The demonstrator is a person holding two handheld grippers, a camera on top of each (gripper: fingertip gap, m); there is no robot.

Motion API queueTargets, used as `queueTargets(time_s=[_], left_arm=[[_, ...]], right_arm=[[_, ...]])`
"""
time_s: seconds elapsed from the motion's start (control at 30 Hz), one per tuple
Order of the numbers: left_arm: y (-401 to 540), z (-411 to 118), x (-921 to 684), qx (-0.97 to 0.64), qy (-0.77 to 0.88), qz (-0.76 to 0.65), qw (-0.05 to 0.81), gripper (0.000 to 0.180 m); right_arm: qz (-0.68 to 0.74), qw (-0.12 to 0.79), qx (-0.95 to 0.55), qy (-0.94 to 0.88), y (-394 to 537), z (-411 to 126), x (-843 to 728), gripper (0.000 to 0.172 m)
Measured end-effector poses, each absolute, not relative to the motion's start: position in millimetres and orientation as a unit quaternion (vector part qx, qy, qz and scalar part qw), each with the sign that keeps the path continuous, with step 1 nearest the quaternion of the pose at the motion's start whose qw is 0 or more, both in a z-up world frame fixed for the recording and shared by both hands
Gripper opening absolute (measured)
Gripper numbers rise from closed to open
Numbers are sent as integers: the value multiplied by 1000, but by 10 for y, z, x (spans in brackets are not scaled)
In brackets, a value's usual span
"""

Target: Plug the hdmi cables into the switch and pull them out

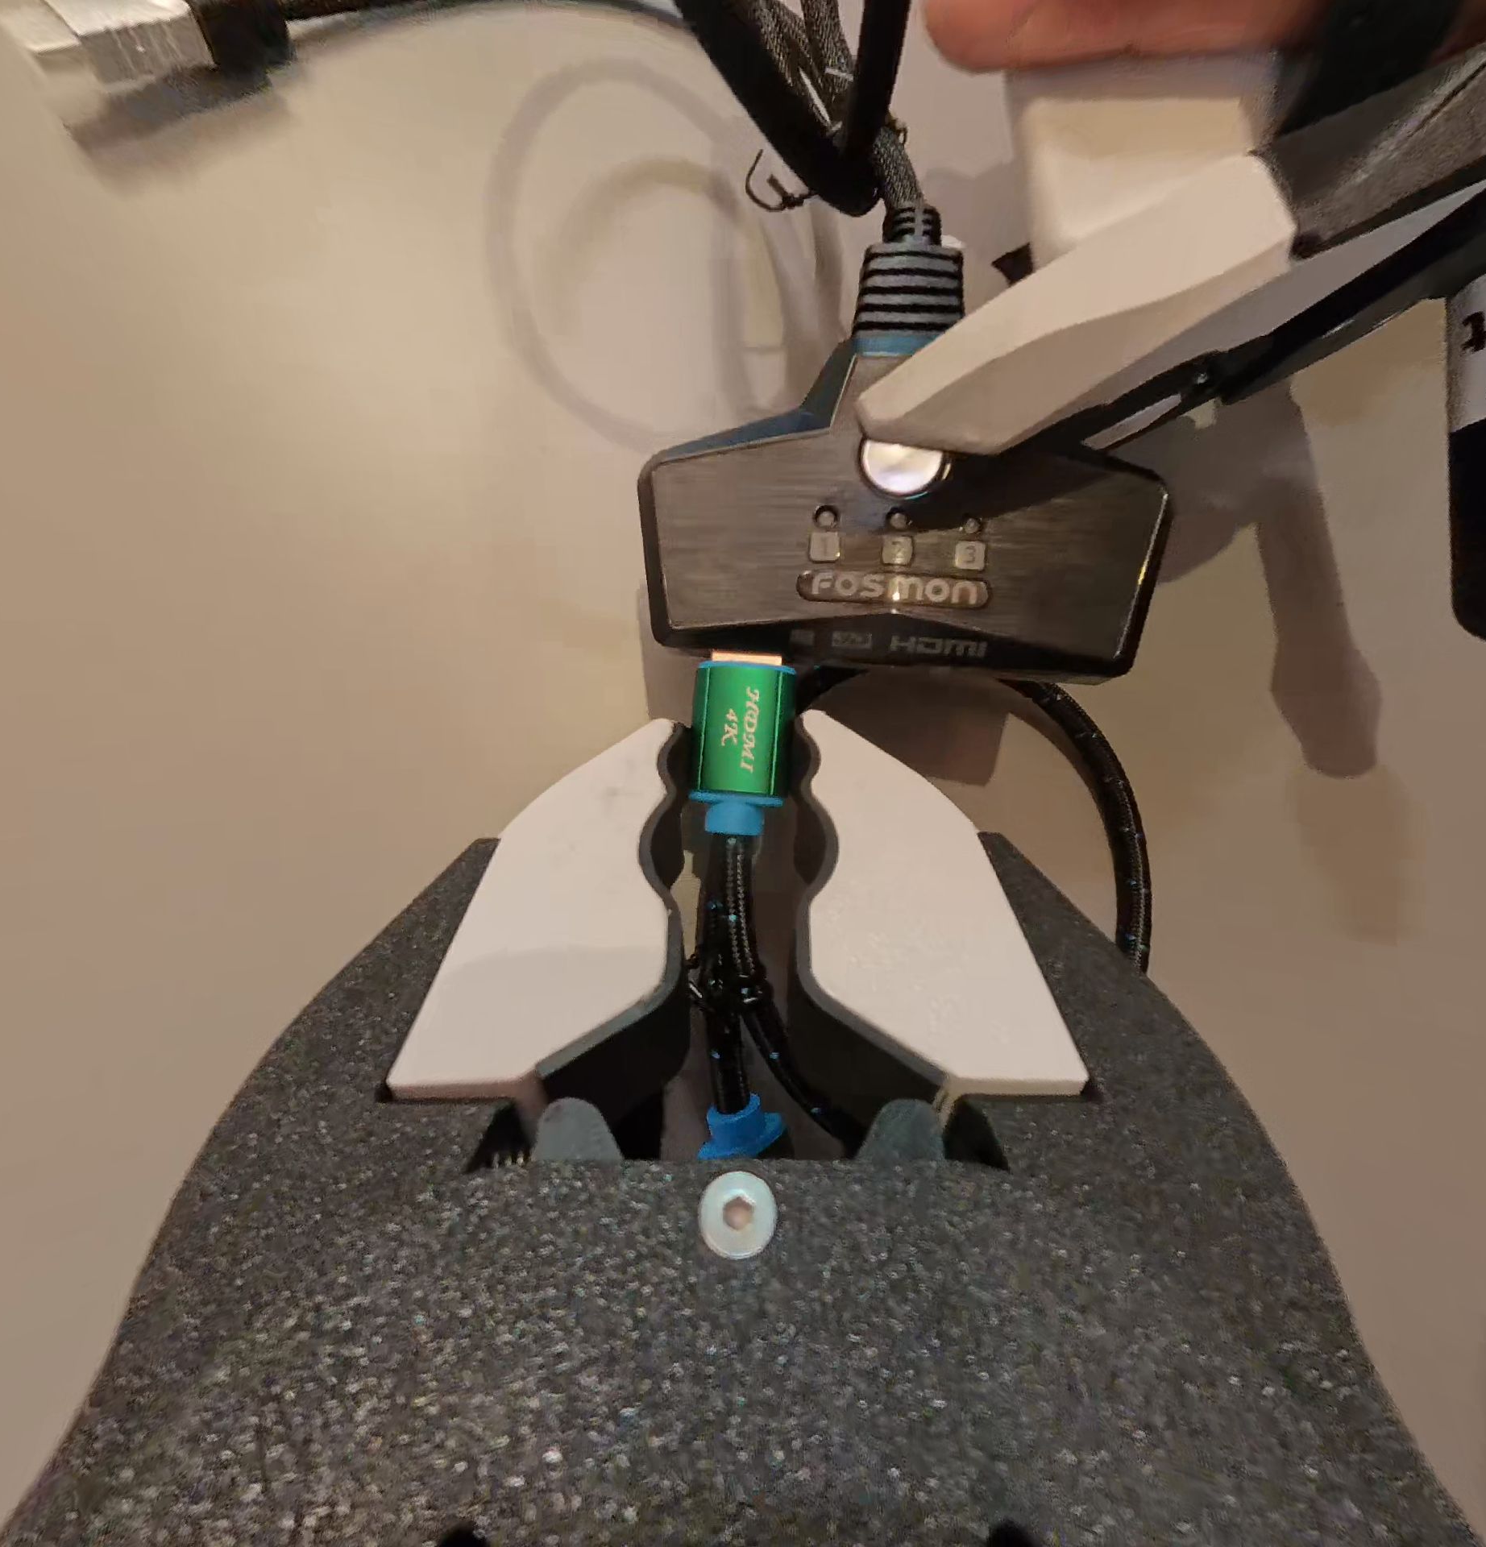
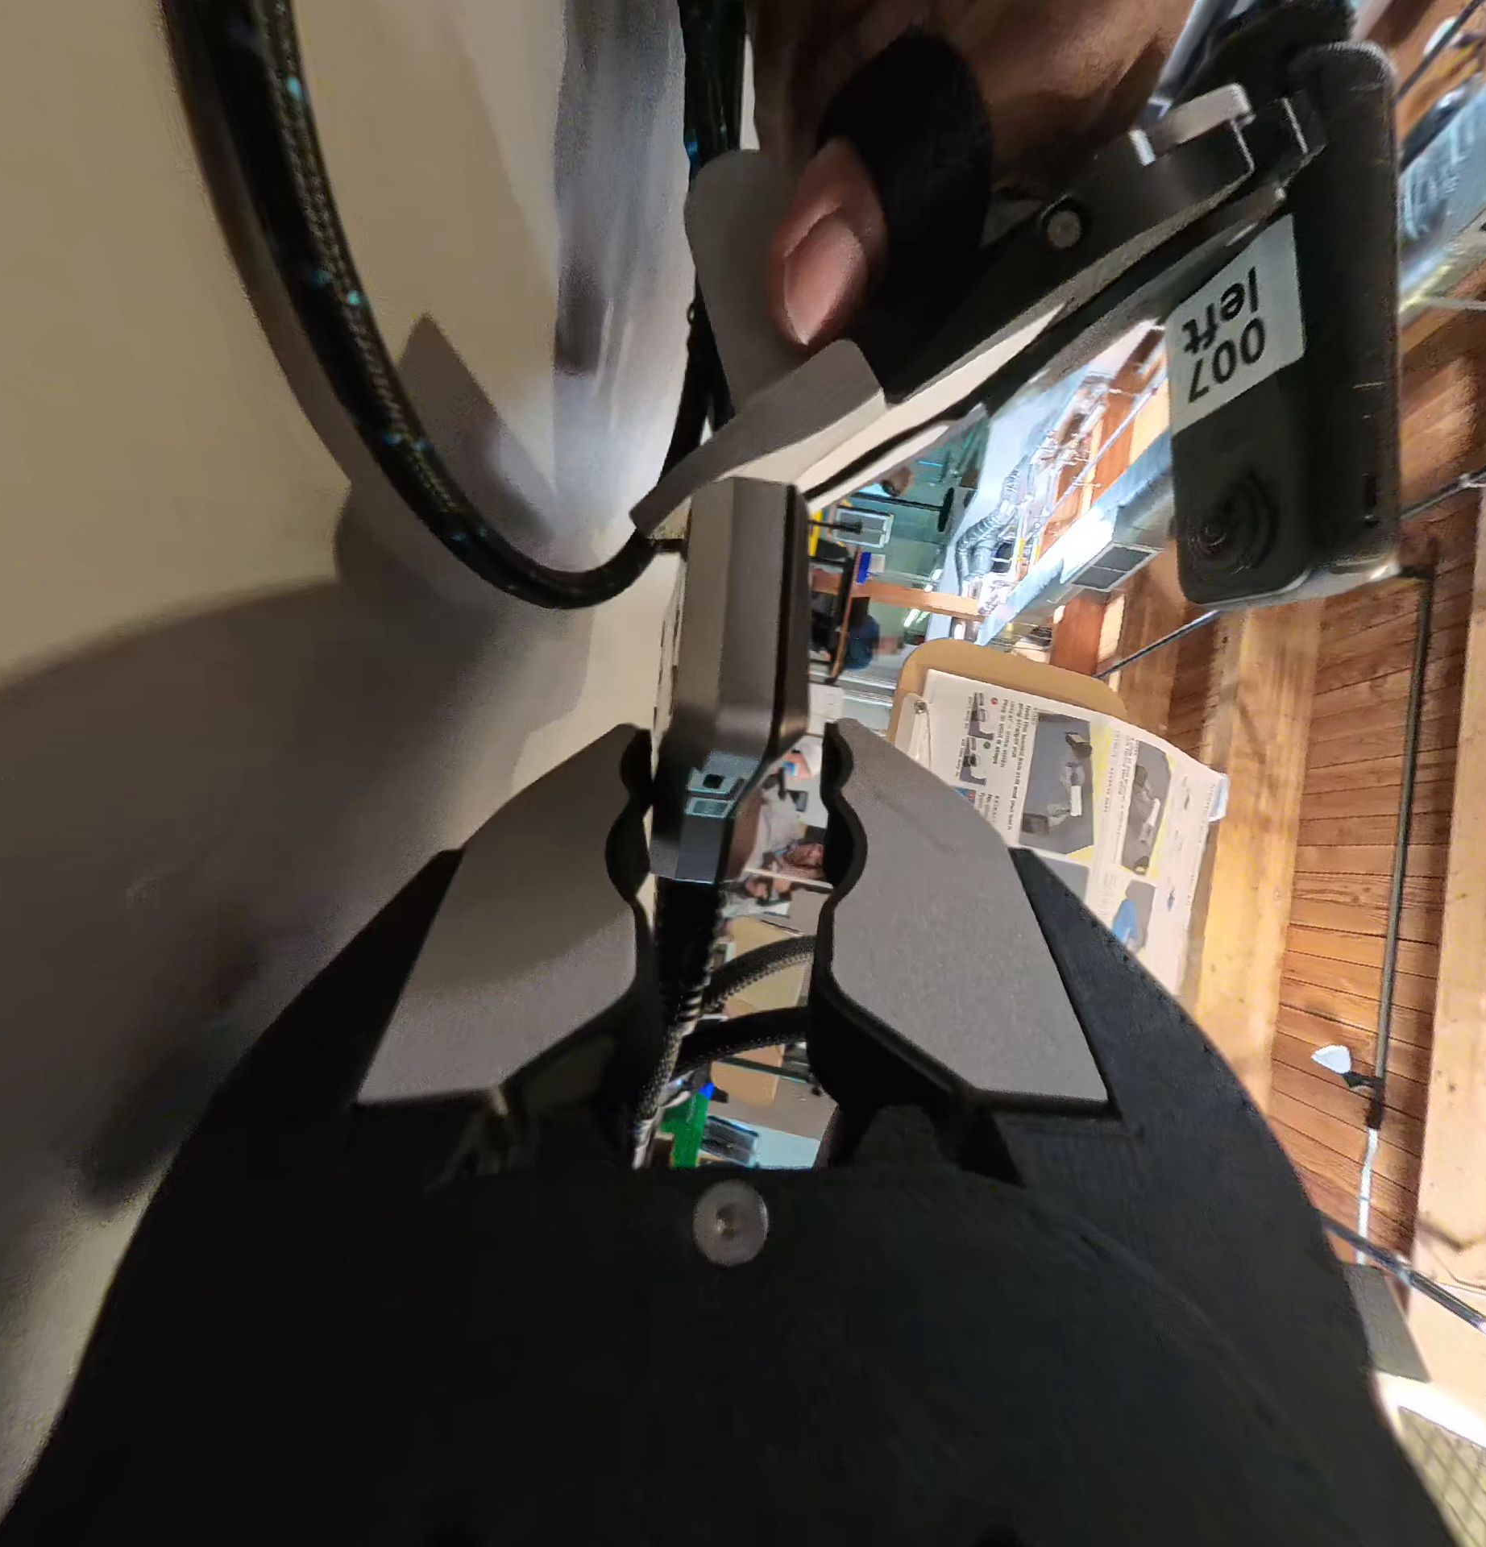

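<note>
1. While its gold tip is sitting partway in a port on the near edge of the black switch box (image 1: 899,578), the green plug (image 1: 735,728) is being pinched at its sides by the left tongs (image 1: 735,753), whose white fingers (image 1: 589,879) are pressing on its metal shell; holding it by the shell is keeping it square to the port.
2. The plug's black braided cable (image 1: 727,929) is running back between those fingers, out of the way.
3. The switch box is being held up off the beige surface (image 1: 262,502), its narrow tail end lying between the fingers of the right tongs (image 2: 740,804); the left finger (image 2: 514,921) is lying against it, while a clear gap is showing at the right finger (image 2: 932,904), so these tongs are standing open rather than clamping.
4. A second braided cable (image 1: 1129,837) is looping away beneath the box.
</note>
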State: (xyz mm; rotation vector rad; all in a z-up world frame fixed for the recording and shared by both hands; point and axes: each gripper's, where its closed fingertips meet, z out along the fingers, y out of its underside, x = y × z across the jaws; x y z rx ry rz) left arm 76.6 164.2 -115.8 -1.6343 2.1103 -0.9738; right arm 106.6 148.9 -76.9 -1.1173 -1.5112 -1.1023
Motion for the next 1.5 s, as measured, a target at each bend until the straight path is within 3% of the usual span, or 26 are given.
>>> queueTargets(time_s=[0.27, 0.4, 0.63, 0.83, 1.0, 1.23, 1.5], left_arm=[[1633, -1245, 876, -580, 723, -336, 170, 25], [1606, -1115, 961, -574, 704, -368, 198, 36], [1678, -924, 1012, -555, 688, -397, 246, 36], [1846, -539, 1061, -517, 657, -398, 377, 36], [2043, -317, 881, -512, 627, -363, 461, 36], [2185, -153, 108, -562, 576, -345, 483, 39], [2529, 225, -1546, -704, 515, -203, 445, 41]], right_arm=[[-343, 446, -546, -621, 1302, -845, 1250, 49], [-277, 446, -593, -611, 1207, -903, 1371, 47], [-182, 458, -636, -594, 994, -840, 1443, 49], [-170, 524, -622, -556, 962, -723, 1336, 52], [-134, 506, -681, -512, 973, -745, 1403, 59], [-83, 497, -726, -469, 855, -772, 1505, 63], [-37, 467, -754, -460, 758, -989, 1541, 67]])
